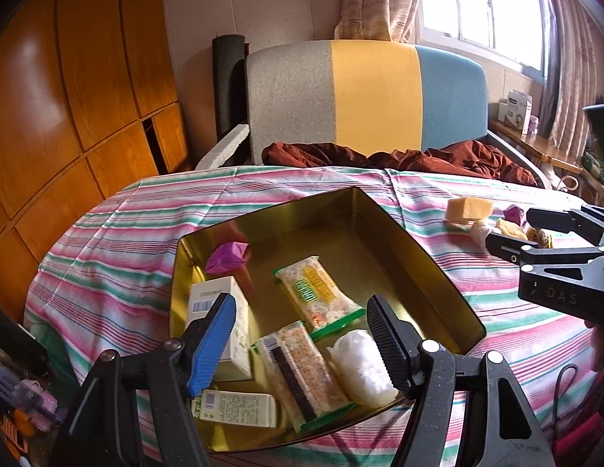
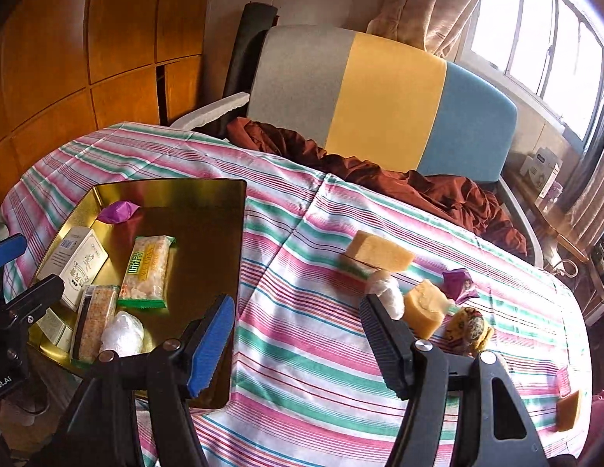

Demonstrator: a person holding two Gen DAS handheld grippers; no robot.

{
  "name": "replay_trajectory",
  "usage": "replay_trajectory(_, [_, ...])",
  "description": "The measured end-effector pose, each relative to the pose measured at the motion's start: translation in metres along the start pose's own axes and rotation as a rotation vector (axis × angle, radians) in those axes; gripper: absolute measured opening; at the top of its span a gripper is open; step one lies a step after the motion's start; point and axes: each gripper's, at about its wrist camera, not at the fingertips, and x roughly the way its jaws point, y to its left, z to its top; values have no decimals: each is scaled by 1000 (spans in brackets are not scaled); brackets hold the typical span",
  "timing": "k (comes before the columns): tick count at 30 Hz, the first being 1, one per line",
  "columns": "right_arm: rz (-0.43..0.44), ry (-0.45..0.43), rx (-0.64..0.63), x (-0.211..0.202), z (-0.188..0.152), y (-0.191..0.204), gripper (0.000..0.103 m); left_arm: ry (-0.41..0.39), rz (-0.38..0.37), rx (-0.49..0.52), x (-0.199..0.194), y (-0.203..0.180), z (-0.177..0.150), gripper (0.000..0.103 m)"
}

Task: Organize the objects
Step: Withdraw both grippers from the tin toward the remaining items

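We are hovering both the left hand-held gripper (image 1: pixel 302 334) and the right hand-held gripper (image 2: pixel 298 342) half-open and empty; reaching right risks knocking the clustered snacks (image 2: pixel 426 303) off the striped worktop (image 2: pixel 302 257).

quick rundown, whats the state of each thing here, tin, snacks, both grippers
gold tin: open, no lid on, partly filled
purple wrapped sweet: lying in the tin
two snack bars: sealed, flat in the tin
white wrapped bundle: in the tin
yellow sponge block: loose on the striped cloth
purple packet: loose on the cloth
left gripper: fingers apart, nothing held
right gripper: fingers apart, nothing held
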Motion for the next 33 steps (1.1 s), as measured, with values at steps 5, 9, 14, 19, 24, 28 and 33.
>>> replay_trajectory(5, [-1,-25,20,-13,-2,-15,69,0,-10,27,3,-17,5,70])
replay_trajectory(9, [-10,-34,28,-17,-3,-24,69,7,-20,52,7,-30,8,71])
replay_trajectory(14, [-25,-36,31,-16,-5,-34,71,15,-30,77,13,-44,11,70])
replay_trajectory(19, [-35,-12,40,-7,-9,-49,74,25,-46,97,20,-57,16,71])
replay_trajectory(24, [-62,49,78,10,-17,-88,74,29,-77,111,26,-72,24,71])
replay_trajectory(28, [-155,116,155,30,-26,-144,74,36,-129,124,32,-89,32,71])
replay_trajectory(33, [-247,183,346,50,-53,-221,74,46,-199,151,42,-116,44,71])
